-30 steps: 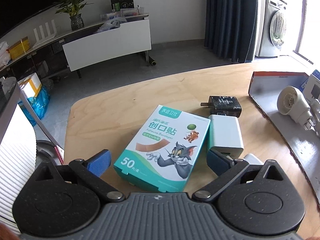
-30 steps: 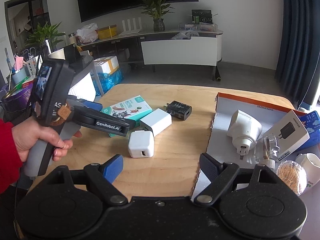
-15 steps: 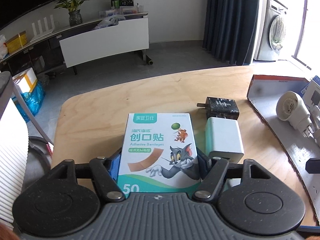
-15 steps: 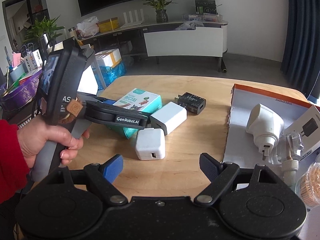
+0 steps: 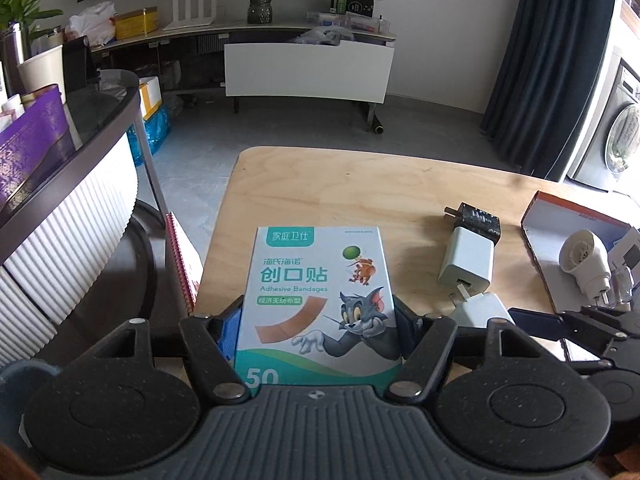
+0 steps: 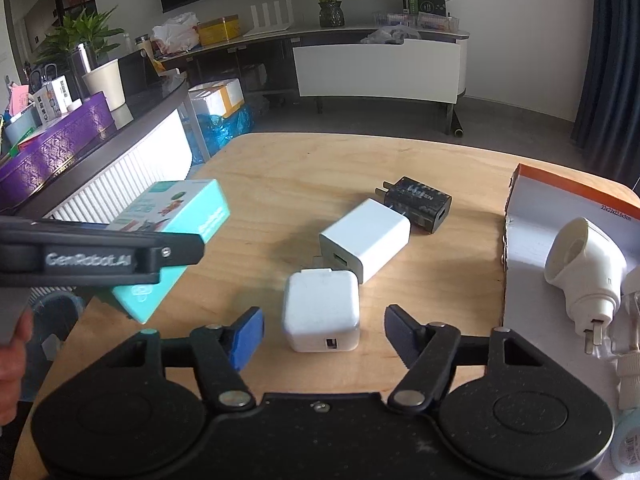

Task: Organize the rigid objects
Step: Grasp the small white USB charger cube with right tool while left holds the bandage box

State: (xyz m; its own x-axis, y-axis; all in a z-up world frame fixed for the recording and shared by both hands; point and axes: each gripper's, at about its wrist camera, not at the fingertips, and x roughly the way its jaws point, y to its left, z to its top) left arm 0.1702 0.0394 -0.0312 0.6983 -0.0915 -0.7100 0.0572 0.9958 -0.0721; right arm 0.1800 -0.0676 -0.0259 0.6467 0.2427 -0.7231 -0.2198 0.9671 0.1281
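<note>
Left gripper [image 5: 318, 326] clamped on bandage box [image 5: 318, 300], lifted; shallow side grip, box may pivot or slip. Right gripper [image 6: 322, 336] jaws closing, still apart around white charger [image 6: 321, 316]; pads may nudge it into far adapter [image 6: 365, 240].

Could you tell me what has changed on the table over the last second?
The left gripper closed on the bandage box and lifted it off the table. The right gripper moved down around the square white charger, jaws closing, not gripping. The other chargers stayed put.
</note>
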